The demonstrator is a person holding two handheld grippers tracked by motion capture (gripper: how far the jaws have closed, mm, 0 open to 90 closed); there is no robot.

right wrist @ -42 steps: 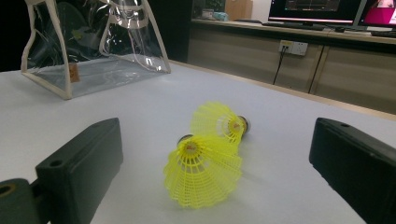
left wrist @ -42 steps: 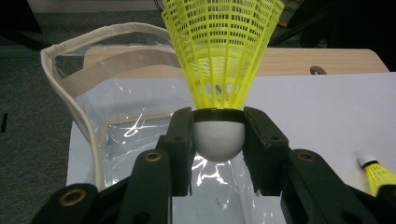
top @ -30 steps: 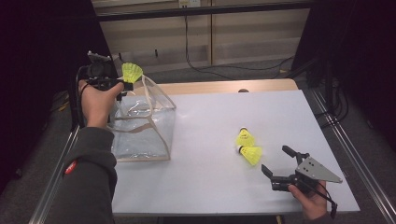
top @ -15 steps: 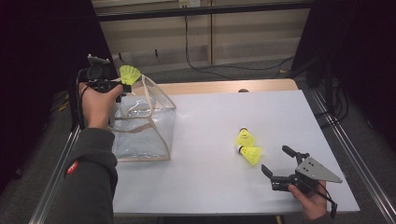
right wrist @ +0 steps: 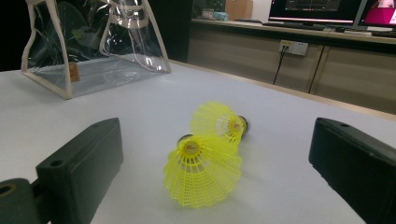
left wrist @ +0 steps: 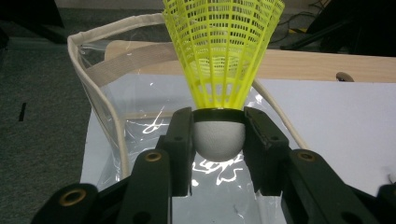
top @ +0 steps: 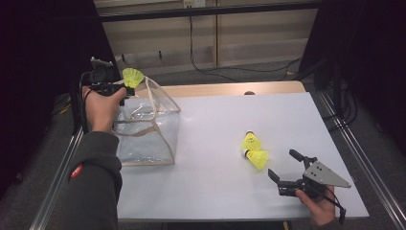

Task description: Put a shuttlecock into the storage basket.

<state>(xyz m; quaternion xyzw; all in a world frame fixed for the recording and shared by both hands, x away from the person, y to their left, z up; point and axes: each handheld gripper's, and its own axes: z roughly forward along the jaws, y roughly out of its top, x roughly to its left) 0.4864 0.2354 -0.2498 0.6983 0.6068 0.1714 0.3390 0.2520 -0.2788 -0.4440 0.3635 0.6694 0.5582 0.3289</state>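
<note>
My left gripper (top: 125, 89) is shut on the white cork of a yellow shuttlecock (top: 132, 76) and holds it over the far left rim of a clear bag (top: 146, 127) with cream trim. In the left gripper view the cork (left wrist: 218, 138) sits squeezed between both pads, the yellow skirt (left wrist: 222, 46) standing up, the bag (left wrist: 116, 116) below. Two more yellow shuttlecocks (top: 251, 142) (top: 257, 158) lie on the white table (top: 215, 124). My right gripper (top: 286, 165) rests open just right of them. In the right gripper view they lie ahead, the nearer shuttlecock (right wrist: 203, 170) in front of the farther shuttlecock (right wrist: 219, 120).
The bag (right wrist: 93, 42) stands at the table's left part. A wooden strip (top: 230, 89) runs along the far table edge. Metal rails (top: 354, 143) flank the table. Cabinets and cables lie beyond.
My left gripper with the shuttlecock has drifted slightly left and toward the bag's far rim. The right gripper and the two lying shuttlecocks have stayed put.
</note>
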